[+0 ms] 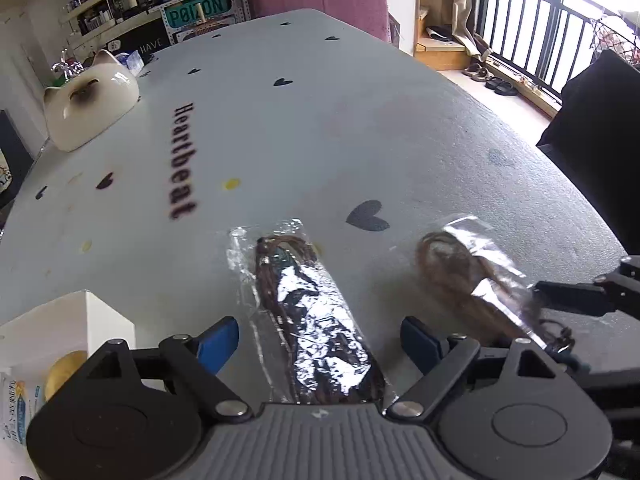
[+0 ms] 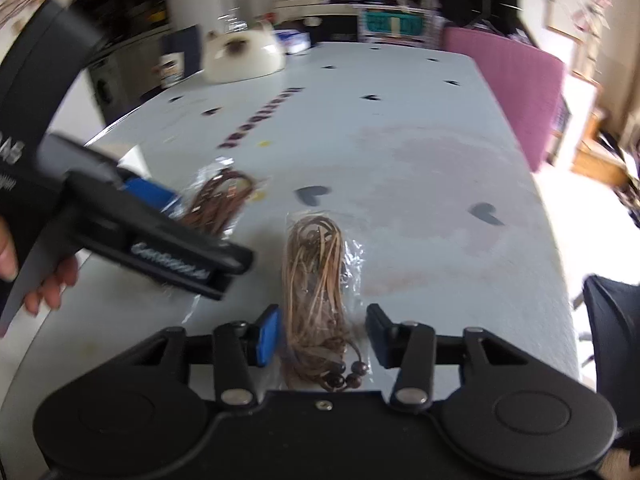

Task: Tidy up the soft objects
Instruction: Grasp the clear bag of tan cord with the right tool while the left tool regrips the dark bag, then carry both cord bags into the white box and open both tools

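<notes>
1. Left wrist view: the left gripper (image 1: 320, 344) is held wide open astride the dark cord packet (image 1: 304, 304), ungripped; the white box (image 1: 76, 320) is seen alongside; sorting is judged barely begun.
2. Right wrist view: the right gripper (image 2: 322, 336) is held partly open around the tan cord packet (image 2: 316, 264), not pinched; both packets lie on the table (image 2: 420, 168).

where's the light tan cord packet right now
In the right wrist view, the light tan cord packet lies on the table between the right tool's open fingers, right of the dark cord packet.
</notes>
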Tool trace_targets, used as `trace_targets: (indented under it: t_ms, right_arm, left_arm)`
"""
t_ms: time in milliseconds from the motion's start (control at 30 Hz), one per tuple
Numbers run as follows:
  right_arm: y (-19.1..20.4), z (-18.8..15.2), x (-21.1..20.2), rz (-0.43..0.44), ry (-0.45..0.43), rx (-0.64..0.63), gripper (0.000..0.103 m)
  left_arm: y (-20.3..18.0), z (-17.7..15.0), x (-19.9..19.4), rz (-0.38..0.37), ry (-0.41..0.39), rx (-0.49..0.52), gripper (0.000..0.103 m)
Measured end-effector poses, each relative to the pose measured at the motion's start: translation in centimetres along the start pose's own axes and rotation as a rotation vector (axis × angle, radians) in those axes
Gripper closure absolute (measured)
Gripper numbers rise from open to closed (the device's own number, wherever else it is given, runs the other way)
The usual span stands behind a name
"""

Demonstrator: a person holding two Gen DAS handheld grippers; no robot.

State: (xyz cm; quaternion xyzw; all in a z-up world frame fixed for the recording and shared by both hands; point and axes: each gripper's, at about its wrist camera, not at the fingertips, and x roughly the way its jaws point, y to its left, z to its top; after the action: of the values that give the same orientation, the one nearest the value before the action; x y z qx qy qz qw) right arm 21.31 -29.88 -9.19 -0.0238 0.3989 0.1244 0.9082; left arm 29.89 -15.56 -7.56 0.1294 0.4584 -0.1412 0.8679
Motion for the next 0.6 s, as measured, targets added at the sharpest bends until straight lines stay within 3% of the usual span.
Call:
trace_targets:
  t_ms: [167, 233, 300, 600]
  right_arm:
    - [-0.1, -0.4, -0.3, -0.042, -0.010, 0.046, 0.059]
    - [0.1, -0.6, -0.3, -0.054, -0.013, 0.056, 0.060]
    - [0.2, -0.6, -0.4, -0.060, -0.017, 0.077, 0.062]
    - [0.3, -1.0, -1.1, -0.055, -0.042, 0.162, 0.072]
  left_arm:
    - [0.4, -0.8, -0.5, 0.046, -0.035, 0.024, 0.017]
    - [1.0, -1.0, -0.6, 0.001, -0.040, -0.006, 0.028]
    - [1.4, -1.1, -0.9, -0.042, -0.035, -0.037, 0.051]
    - [2.3, -2.4, -2.0, -0.092, -0.064, -0.093, 0.073]
